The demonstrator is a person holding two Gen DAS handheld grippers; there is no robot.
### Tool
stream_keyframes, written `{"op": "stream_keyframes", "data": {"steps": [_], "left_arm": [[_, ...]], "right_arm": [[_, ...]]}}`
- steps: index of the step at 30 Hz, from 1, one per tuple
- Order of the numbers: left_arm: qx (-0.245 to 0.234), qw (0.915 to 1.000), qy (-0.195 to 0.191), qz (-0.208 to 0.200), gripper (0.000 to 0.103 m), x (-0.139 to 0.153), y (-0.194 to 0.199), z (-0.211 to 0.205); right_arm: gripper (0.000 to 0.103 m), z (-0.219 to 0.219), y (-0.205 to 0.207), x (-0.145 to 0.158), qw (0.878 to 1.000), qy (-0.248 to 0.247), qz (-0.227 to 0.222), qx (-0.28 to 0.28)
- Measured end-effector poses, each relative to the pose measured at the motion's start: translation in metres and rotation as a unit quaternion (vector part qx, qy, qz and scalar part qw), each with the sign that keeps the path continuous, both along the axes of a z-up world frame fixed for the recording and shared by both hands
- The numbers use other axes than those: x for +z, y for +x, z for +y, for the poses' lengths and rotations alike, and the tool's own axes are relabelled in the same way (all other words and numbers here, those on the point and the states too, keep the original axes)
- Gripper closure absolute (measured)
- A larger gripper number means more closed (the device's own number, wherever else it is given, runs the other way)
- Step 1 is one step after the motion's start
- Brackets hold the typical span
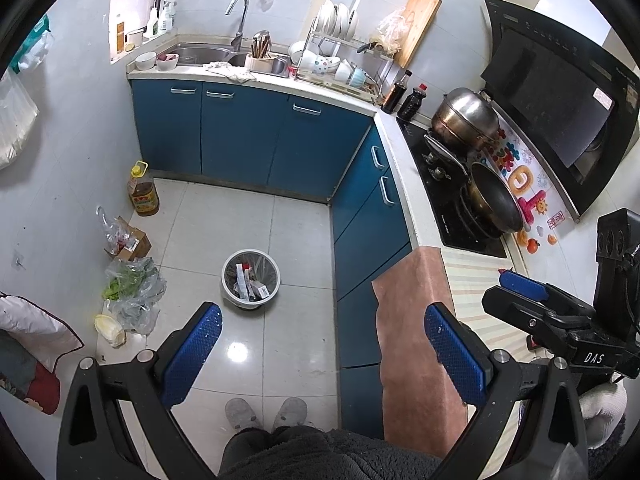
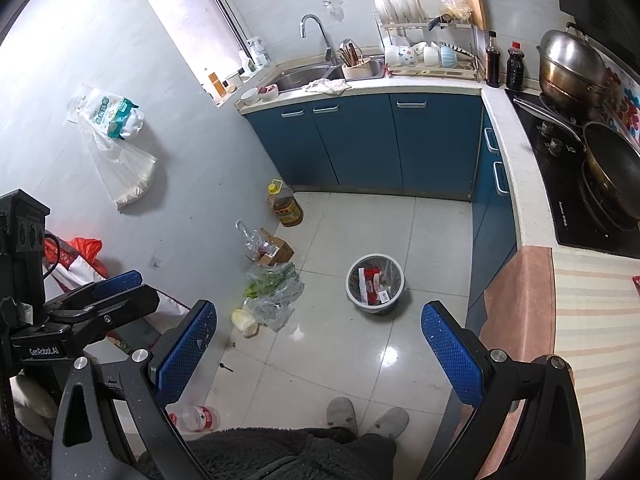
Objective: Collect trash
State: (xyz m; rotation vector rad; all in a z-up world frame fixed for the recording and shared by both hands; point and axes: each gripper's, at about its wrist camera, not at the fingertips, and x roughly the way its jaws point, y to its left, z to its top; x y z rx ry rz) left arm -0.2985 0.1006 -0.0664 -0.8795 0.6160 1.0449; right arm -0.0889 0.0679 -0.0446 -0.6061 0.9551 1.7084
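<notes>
Here, the left claw (image 1: 320,354) and right claw (image 2: 320,350) both gape wide, holding nothing. Below stands the trash bin (image 2: 375,289), near an empty bottle (image 2: 199,418) on the floor.

A round white trash bin (image 1: 251,279), lined with clear plastic and partly filled with packaging, stands upright on the floor. An empty plastic bottle (image 2: 199,418) lies on its side.

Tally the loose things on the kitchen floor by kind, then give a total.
Waste bin: 1
Oil jug: 1
Cardboard box: 1
Bag of greens: 1
Cabbage: 1
Plastic bottle: 1
Total: 6
</notes>
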Motion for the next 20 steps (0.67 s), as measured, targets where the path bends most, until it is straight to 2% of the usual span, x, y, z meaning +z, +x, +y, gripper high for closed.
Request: {"op": "stream_keyframes", "data": {"steps": [20], "left_arm": [[-0.007,0.9999,0.001,-0.008,0.0,0.0044,0.0031,-0.004]], "right_arm": [[0.0,0.0015,-0.0059,0.0029,1.0,0.001,0.001,0.009]]}}
